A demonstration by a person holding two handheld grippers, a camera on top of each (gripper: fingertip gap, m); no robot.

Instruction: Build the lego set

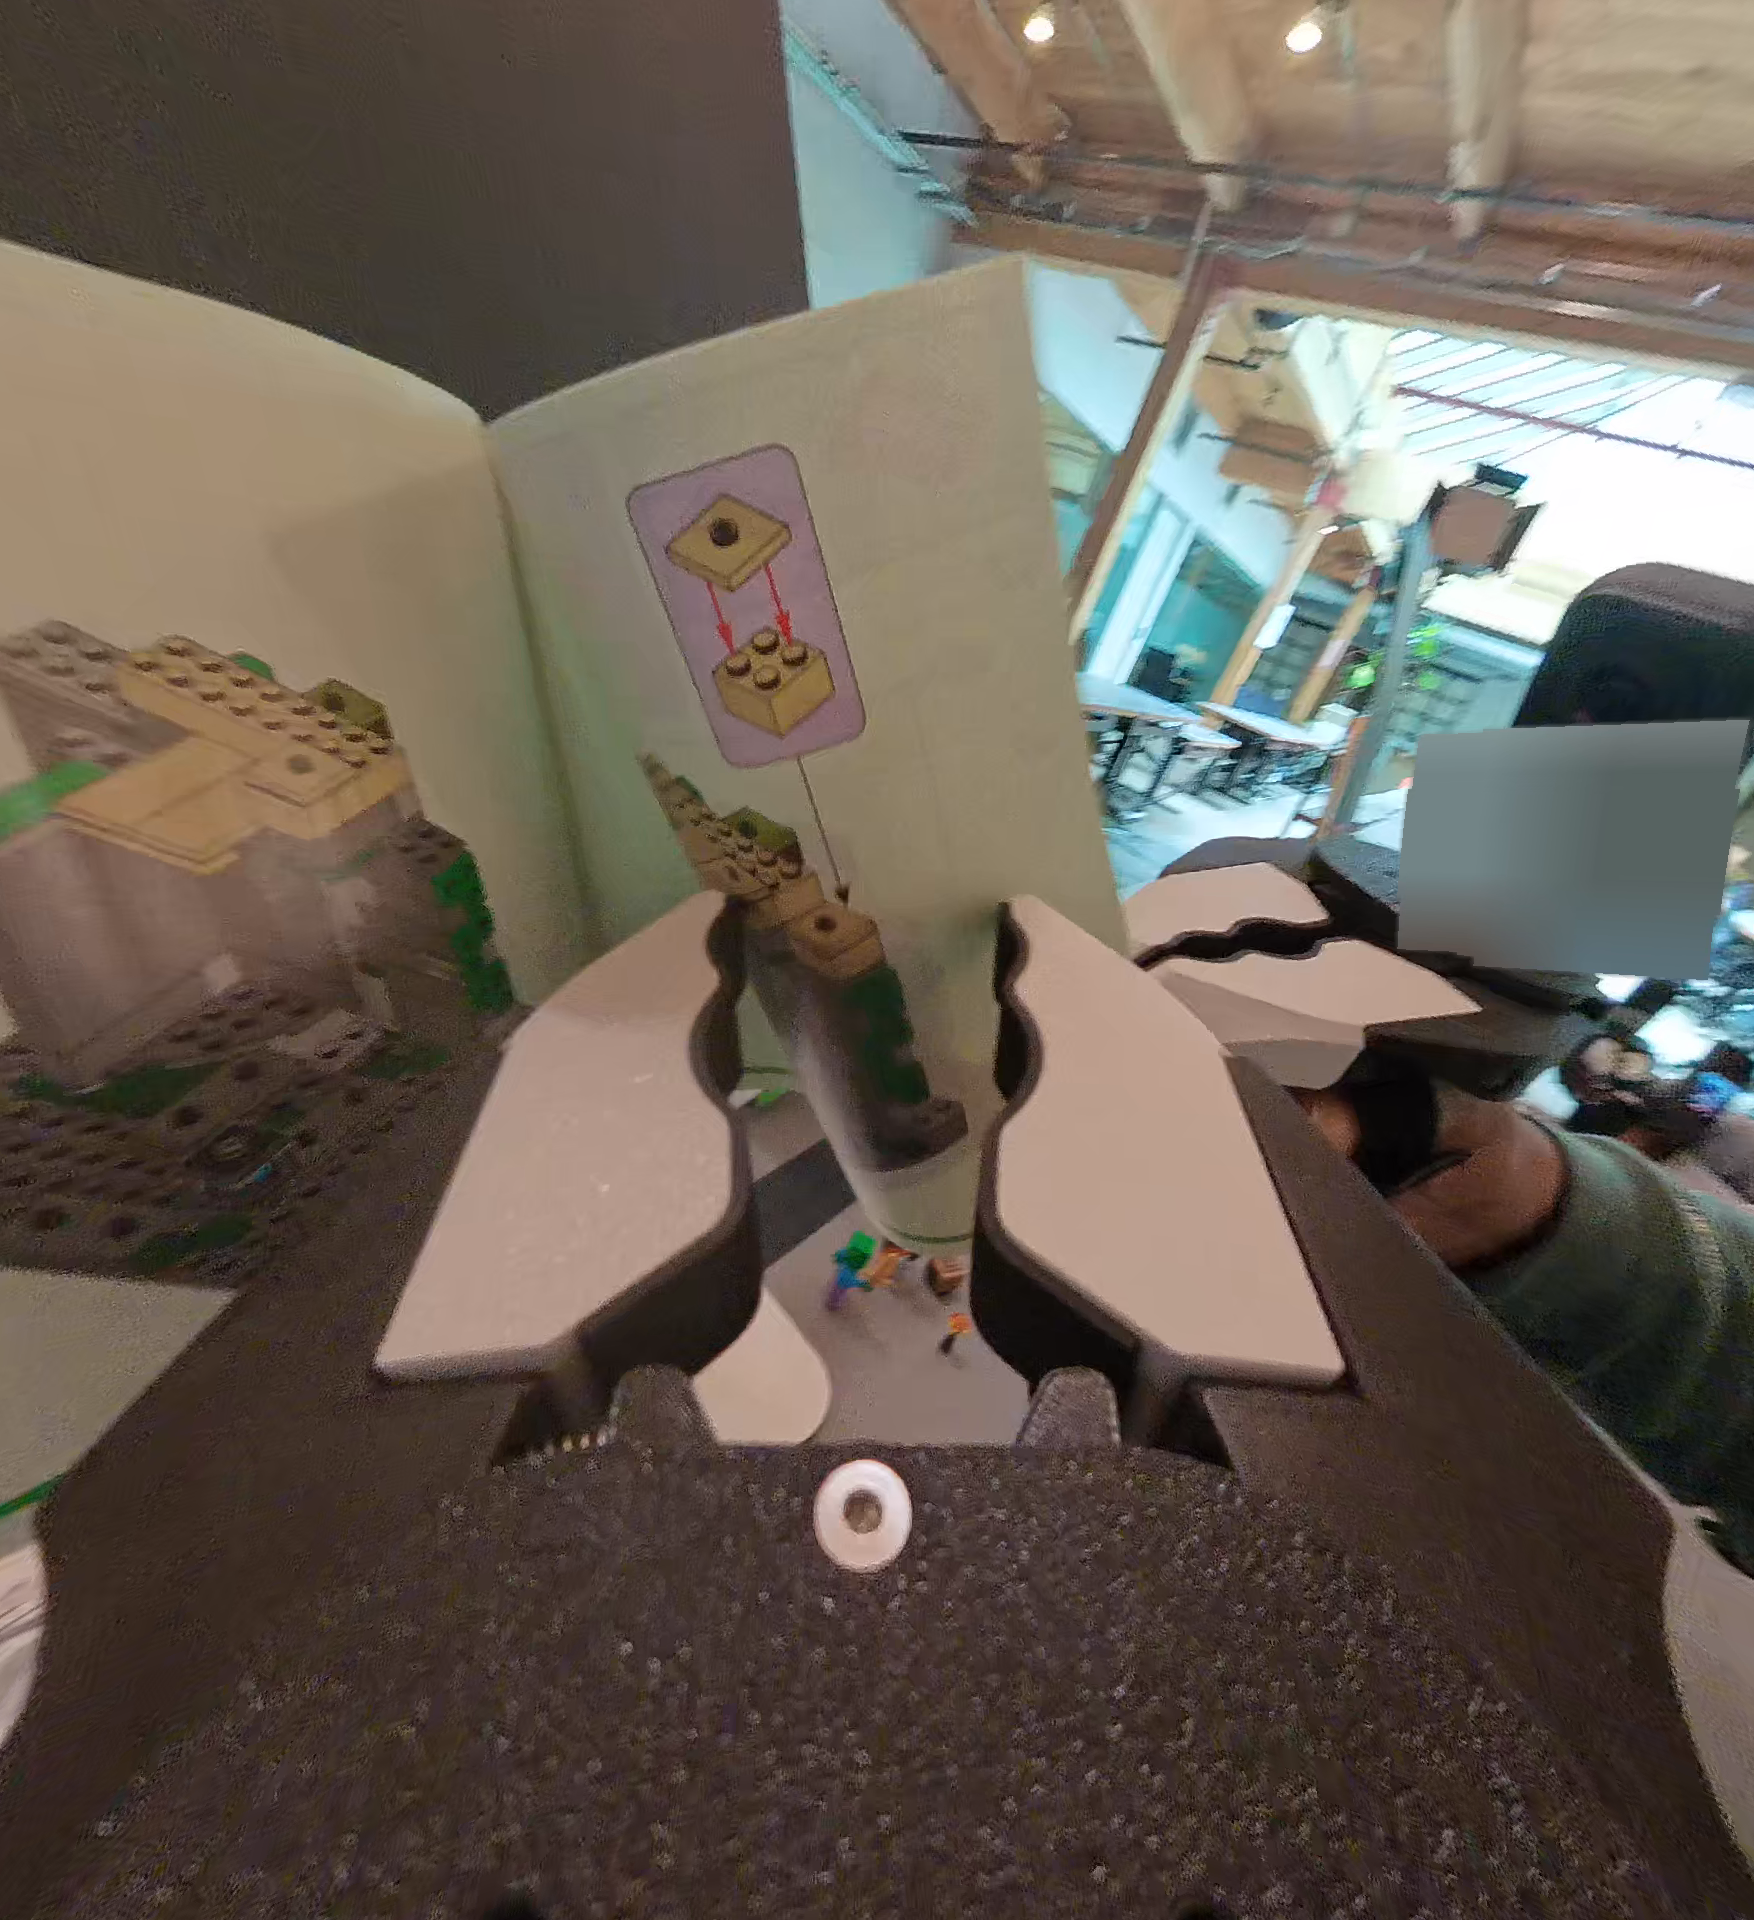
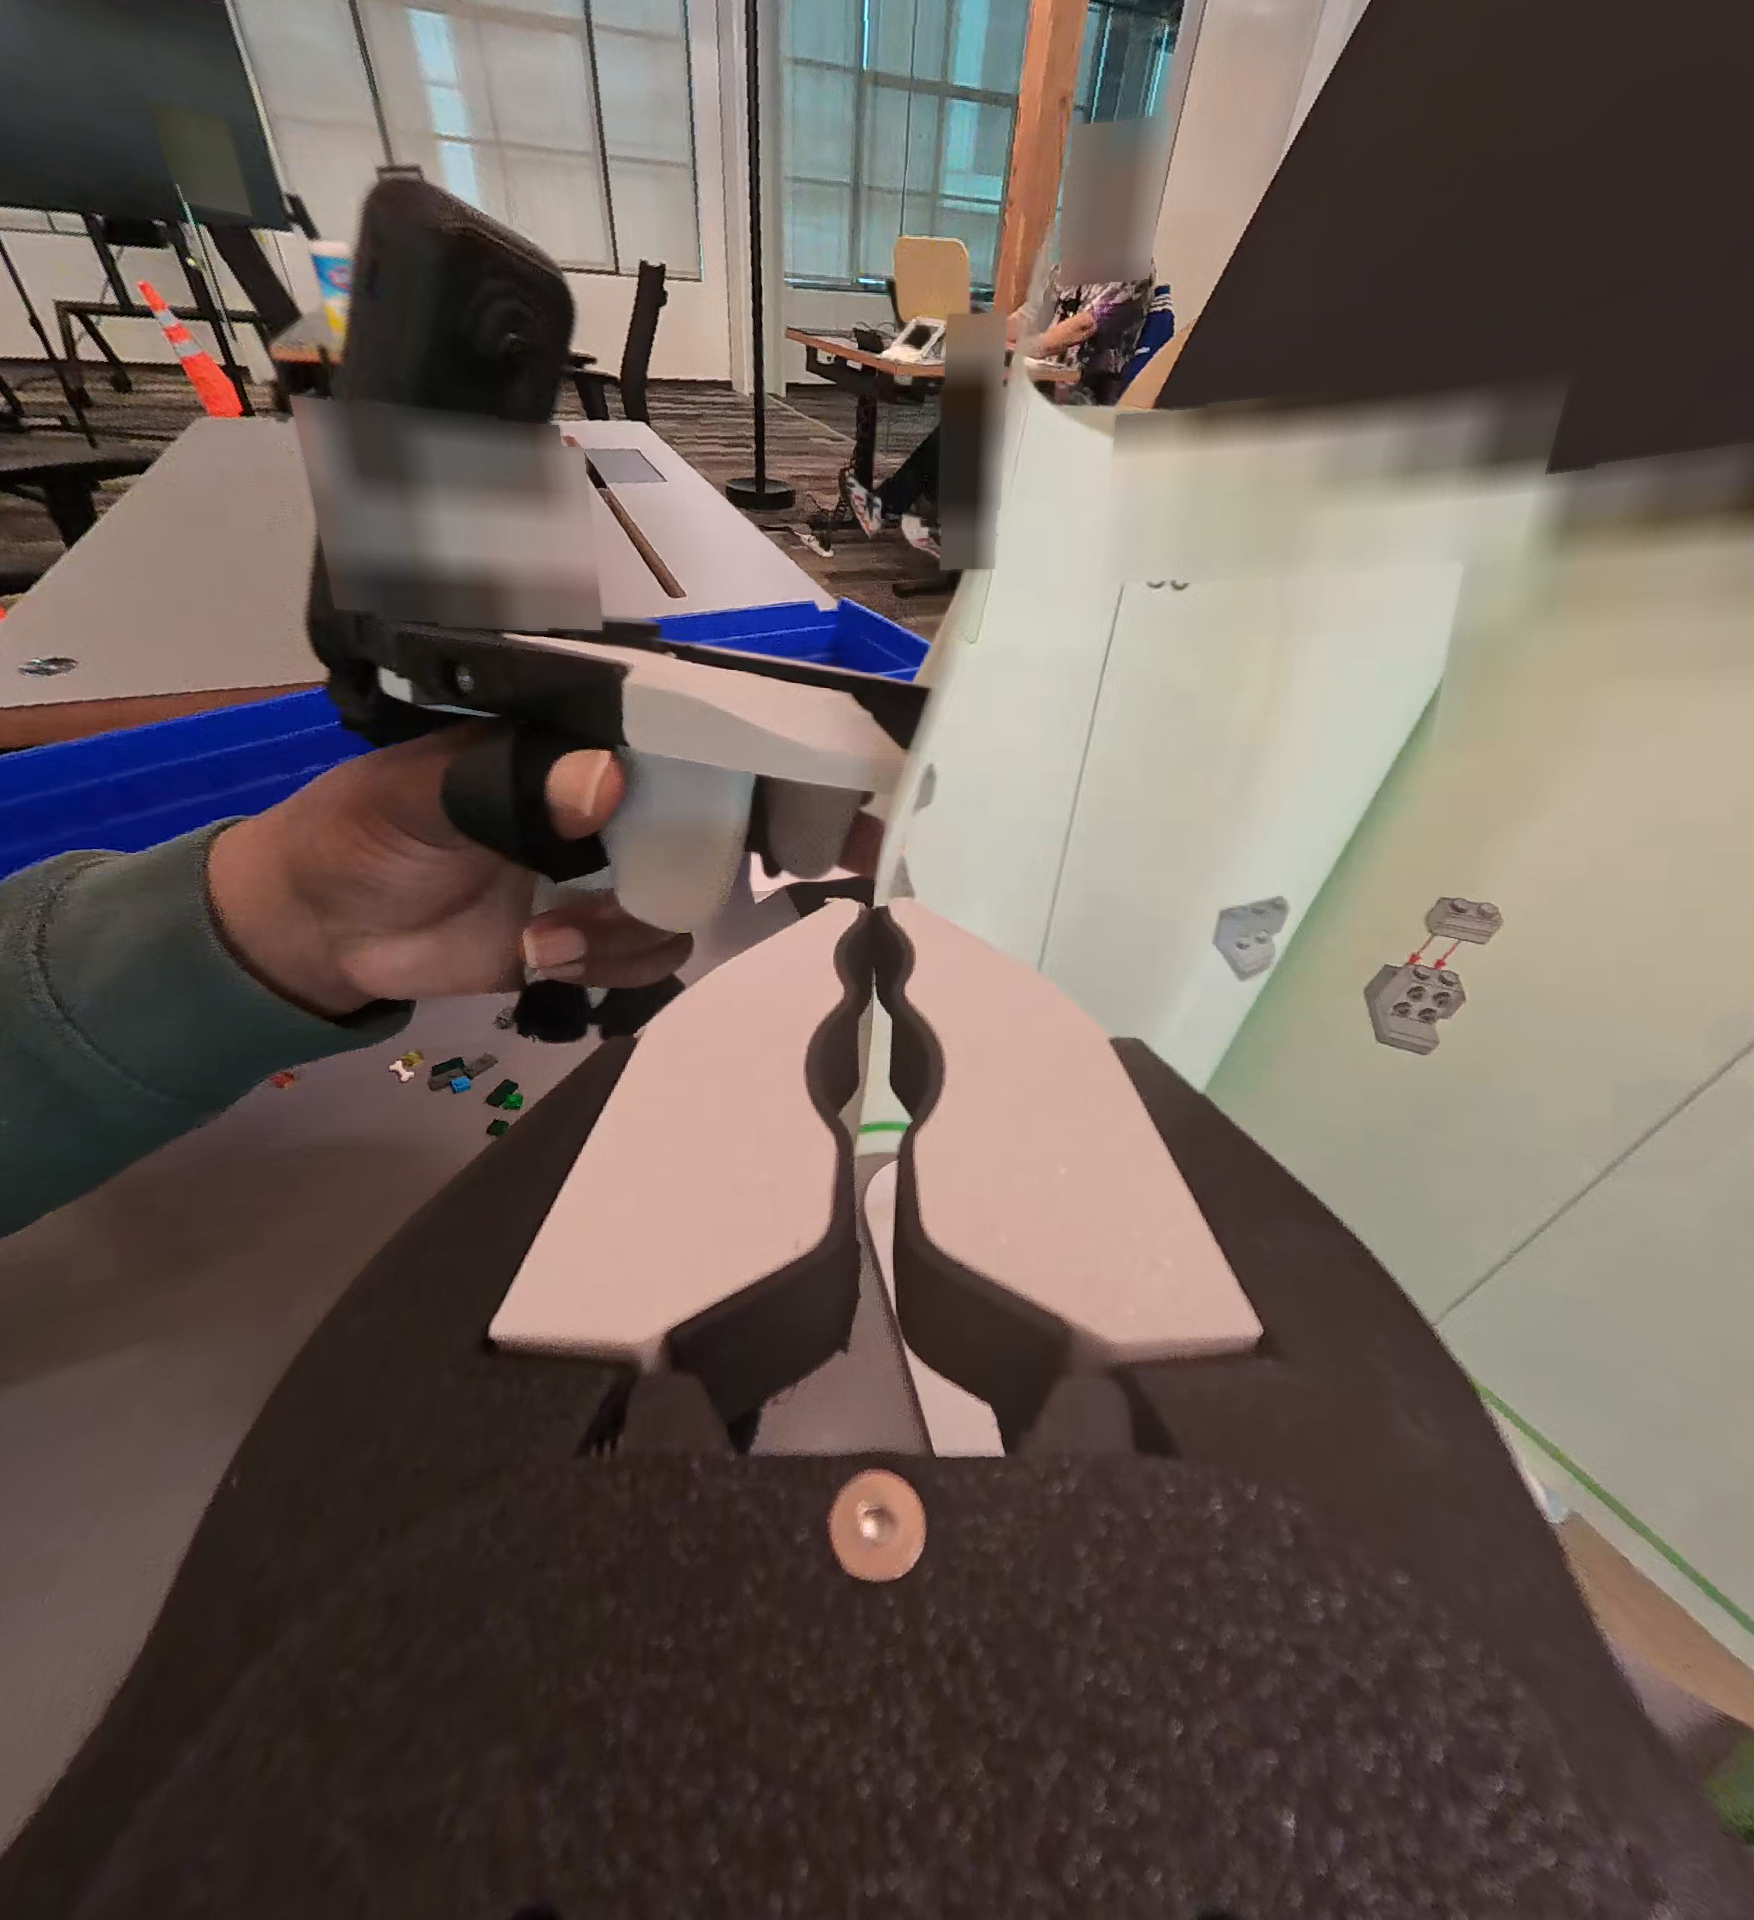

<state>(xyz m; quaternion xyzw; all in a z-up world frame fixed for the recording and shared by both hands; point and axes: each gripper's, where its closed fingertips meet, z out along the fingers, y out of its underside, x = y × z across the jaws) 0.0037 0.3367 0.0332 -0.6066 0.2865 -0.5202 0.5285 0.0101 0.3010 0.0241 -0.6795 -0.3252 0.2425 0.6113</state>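
An open Lego instruction booklet [image 1: 229, 540] stands upright in front of me, with one page [image 1: 914, 623] lifted and curled. My left gripper [image 1: 857, 925] is open, and the lower part of that page hangs between its fingers. My right gripper [image 2: 870, 920] is shut on the thin edge of a booklet page [image 2: 1268, 779]. It also shows in the left wrist view [image 1: 1268, 961], at the page's right edge. The left gripper shows in the right wrist view [image 2: 748, 727], reaching to the page from the left. Small loose Lego pieces [image 2: 457, 1081] lie on the table below.
Small Lego figures [image 1: 857, 1262] stand on the grey table under the page. A blue bin [image 2: 125, 769] sits at the table's far side. A person's hand [image 2: 385, 894] holds the left gripper. Behind are desks, chairs and an orange cone [image 2: 192, 353]. Across from one pair of fingers to the other is roughly 4 centimeters.
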